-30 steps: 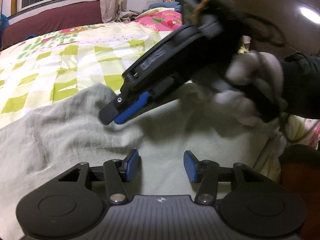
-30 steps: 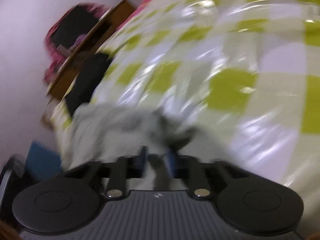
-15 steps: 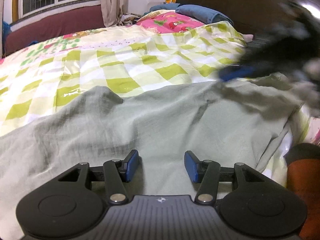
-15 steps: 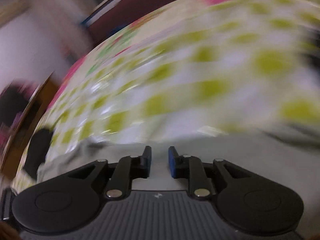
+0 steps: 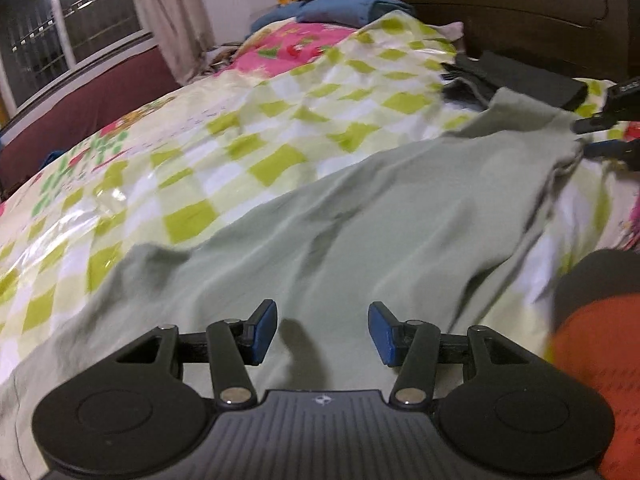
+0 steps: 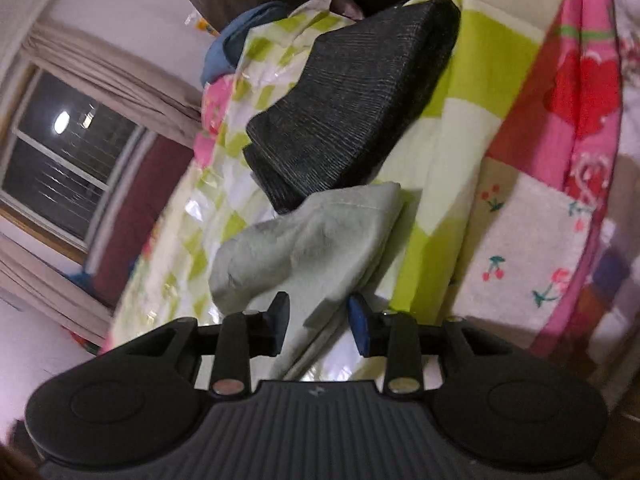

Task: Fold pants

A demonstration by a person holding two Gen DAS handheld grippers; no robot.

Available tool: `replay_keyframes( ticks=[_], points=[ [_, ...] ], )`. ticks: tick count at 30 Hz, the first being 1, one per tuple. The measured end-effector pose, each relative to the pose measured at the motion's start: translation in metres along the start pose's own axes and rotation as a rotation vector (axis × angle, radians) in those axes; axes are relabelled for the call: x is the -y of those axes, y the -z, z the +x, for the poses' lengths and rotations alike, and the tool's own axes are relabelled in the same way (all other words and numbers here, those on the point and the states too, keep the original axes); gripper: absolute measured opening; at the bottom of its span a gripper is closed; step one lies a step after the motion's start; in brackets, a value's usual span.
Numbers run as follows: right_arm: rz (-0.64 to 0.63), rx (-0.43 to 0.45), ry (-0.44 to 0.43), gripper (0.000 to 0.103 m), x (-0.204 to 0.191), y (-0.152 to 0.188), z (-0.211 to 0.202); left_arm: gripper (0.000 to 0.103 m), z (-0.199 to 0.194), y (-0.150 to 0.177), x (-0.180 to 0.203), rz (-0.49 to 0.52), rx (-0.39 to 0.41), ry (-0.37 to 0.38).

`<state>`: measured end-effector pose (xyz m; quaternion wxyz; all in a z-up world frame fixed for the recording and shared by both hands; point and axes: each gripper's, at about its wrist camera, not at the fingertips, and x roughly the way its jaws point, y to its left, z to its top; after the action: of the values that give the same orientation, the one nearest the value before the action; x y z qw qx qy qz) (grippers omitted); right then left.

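Pale grey-green pants lie stretched across the green-checked bed sheet. My left gripper hovers open just above the near part of the cloth, with nothing pinched. In the right wrist view one end of the pants lies bunched on the sheet and runs back between the fingers of my right gripper. Its jaws are opening and the pads stand off the cloth. From the left wrist view the right gripper shows at the far right end of the pants.
A folded black garment lies just beyond the pants' end, by the dark headboard. A pink floral quilt hangs at the bed's side. Blue cloth sits at the bed's head. Something orange sits close on the right.
The right gripper, shut on the cloth near my left gripper, swept to the far right, drawing the pants out flat, and its jaws have parted. The left gripper shifted and rolled a little.
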<state>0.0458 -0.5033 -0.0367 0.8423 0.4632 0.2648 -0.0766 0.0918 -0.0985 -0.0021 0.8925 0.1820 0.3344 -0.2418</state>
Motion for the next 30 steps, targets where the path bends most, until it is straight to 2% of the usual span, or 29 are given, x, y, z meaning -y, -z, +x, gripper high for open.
replay_keyframes(
  ticks=[4, 10, 15, 24, 28, 29, 30],
  points=[
    [0.059, -0.01, -0.03, 0.034, 0.011, -0.005, 0.009, 0.064, 0.003, -0.014, 0.018, 0.051, -0.009, 0.017],
    [0.098, -0.065, -0.086, 0.036, 0.023, -0.01, 0.005, 0.064, 0.012, -0.03, 0.035, 0.065, -0.03, 0.048],
    [0.196, -0.05, -0.151, 0.036, 0.032, -0.015, 0.02, 0.064, 0.014, -0.036, 0.047, 0.088, -0.028, 0.069],
    [0.175, -0.031, -0.142, 0.036, 0.031, -0.011, 0.01, 0.064, 0.015, -0.039, 0.055, 0.097, -0.026, 0.093],
    [0.192, 0.02, -0.157, 0.036, 0.028, -0.014, 0.03, 0.064, 0.019, -0.039, 0.058, 0.095, -0.031, 0.1],
    [0.193, 0.029, -0.148, 0.035, 0.026, -0.013, 0.033, 0.064, 0.018, -0.039, 0.058, 0.097, -0.028, 0.101],
    [0.186, 0.032, -0.141, 0.028, 0.023, -0.012, 0.034, 0.064, 0.018, -0.039, 0.059, 0.099, -0.024, 0.1]
  ],
)
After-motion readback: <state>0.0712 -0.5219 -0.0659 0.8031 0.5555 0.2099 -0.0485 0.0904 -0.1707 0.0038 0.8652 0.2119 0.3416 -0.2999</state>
